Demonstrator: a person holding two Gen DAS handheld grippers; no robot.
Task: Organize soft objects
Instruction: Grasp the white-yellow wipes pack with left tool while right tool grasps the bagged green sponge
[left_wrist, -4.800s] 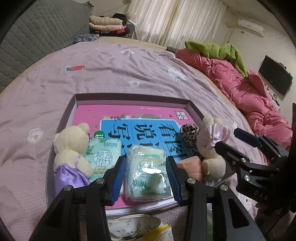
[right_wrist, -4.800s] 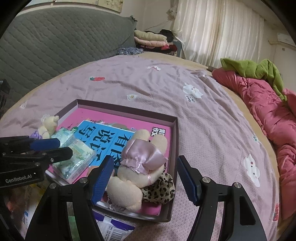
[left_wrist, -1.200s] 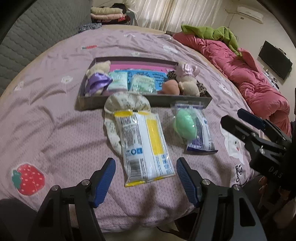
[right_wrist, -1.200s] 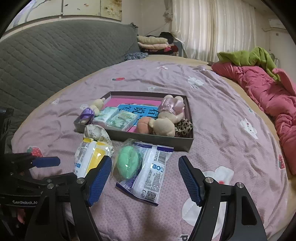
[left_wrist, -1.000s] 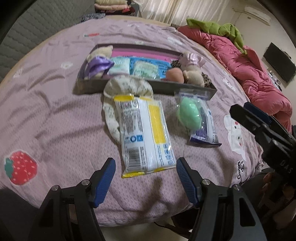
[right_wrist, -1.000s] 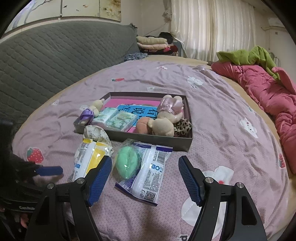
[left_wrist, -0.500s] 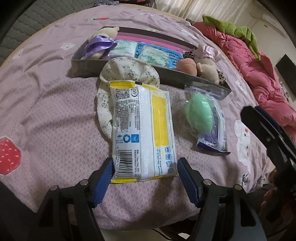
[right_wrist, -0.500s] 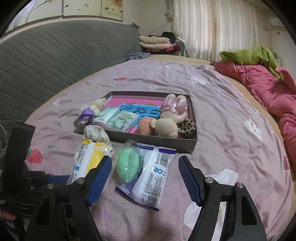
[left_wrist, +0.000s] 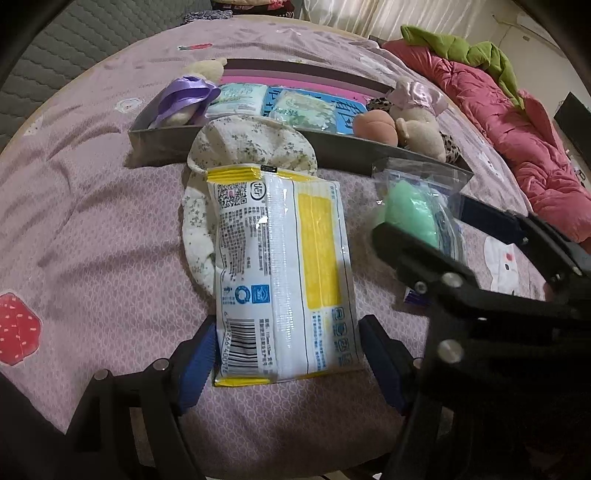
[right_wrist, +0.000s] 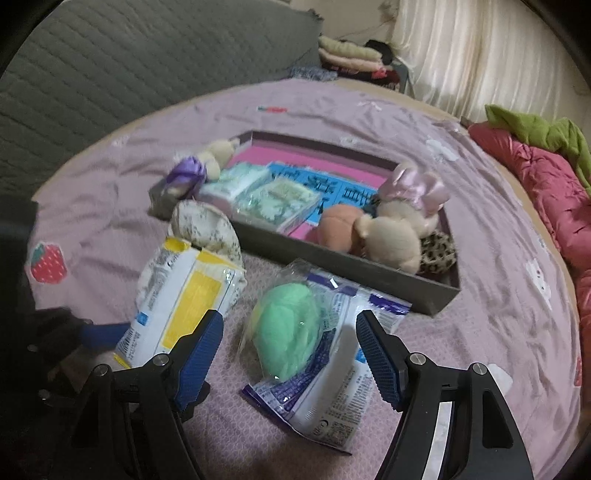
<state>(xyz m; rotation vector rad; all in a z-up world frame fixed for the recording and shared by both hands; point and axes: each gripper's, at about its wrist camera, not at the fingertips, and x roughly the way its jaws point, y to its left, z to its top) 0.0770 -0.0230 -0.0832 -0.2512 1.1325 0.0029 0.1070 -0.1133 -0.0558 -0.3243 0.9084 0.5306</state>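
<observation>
Left wrist view: left gripper (left_wrist: 286, 354) jaws opening, straddling one yellow-and-white pack (left_wrist: 280, 273) lying on the bedspread (left_wrist: 92, 229).
Right wrist view: right gripper (right_wrist: 290, 345) spread wide over one green sponge bag (right_wrist: 295, 332), nothing gripped.
Box (right_wrist: 332, 258): two plush bears, two tissue packs, one peach toy.
Hidden: floral pouch (left_wrist: 251, 144) half under the pack; right view blurred.

At the centre of my left view lies a white and yellow packet (left_wrist: 284, 273) with a black barcode, over a cream pouch (left_wrist: 251, 144) sprigged with small flowers. My tongs' pads are blue. Mid-frame in my right view sits a mint-green puff (right_wrist: 288, 332). The bedspread (left_wrist: 92, 229) is mauve with a red strawberry at lower left.
</observation>
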